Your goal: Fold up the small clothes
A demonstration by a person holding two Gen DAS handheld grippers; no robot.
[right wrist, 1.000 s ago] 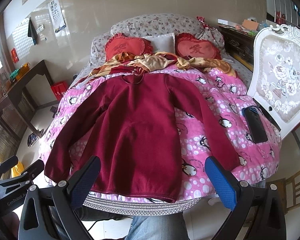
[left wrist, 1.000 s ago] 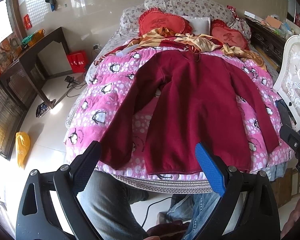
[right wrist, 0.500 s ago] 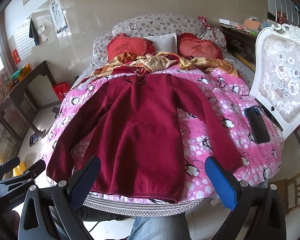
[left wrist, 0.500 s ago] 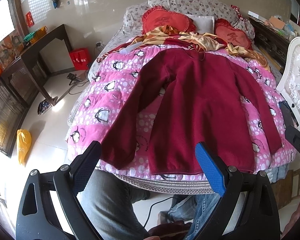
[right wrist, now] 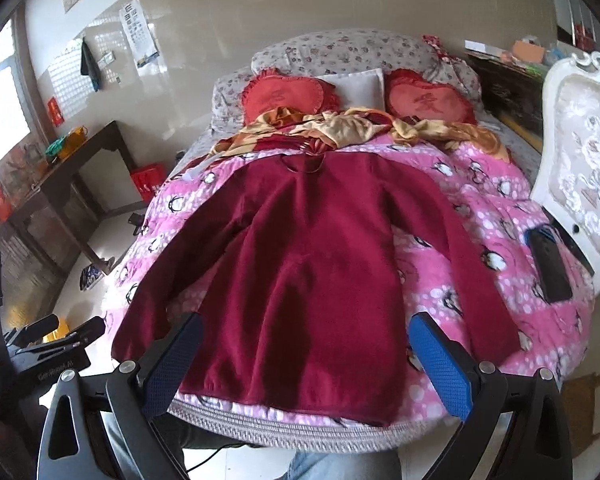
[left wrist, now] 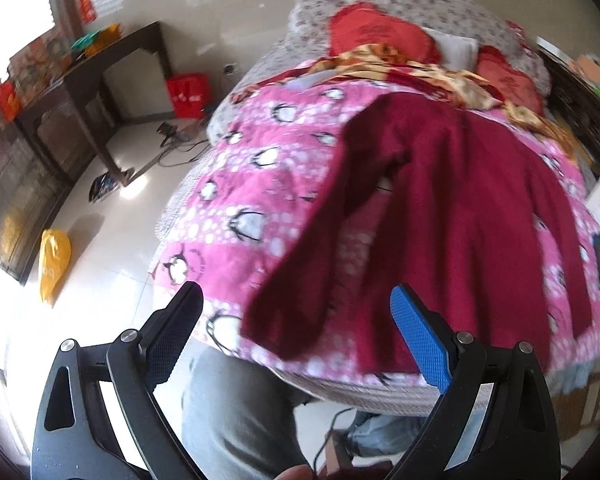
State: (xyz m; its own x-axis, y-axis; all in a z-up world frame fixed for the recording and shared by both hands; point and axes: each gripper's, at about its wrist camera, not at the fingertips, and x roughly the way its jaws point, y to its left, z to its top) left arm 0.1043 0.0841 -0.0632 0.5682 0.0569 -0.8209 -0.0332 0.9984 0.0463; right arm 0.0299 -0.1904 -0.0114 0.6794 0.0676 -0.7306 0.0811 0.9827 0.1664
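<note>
Soft matt velvety red top (right wrist: 300,280) ahead of the fingers, fleecy pink blanket (right wrist: 480,220) beneath, glossy tiled floor (left wrist: 112,216), blue textured finger pads (right wrist: 440,356)

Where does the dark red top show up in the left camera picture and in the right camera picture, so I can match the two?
Left wrist: the dark red top fills the centre and right, spread on the pink blanket, with one cuff between the open left claw fingers.
Right wrist: the dark red top lies flat in the centre, its hem between the open right claw fingers.
Shared landmark: the heart cushion at the head of the bed.
</note>
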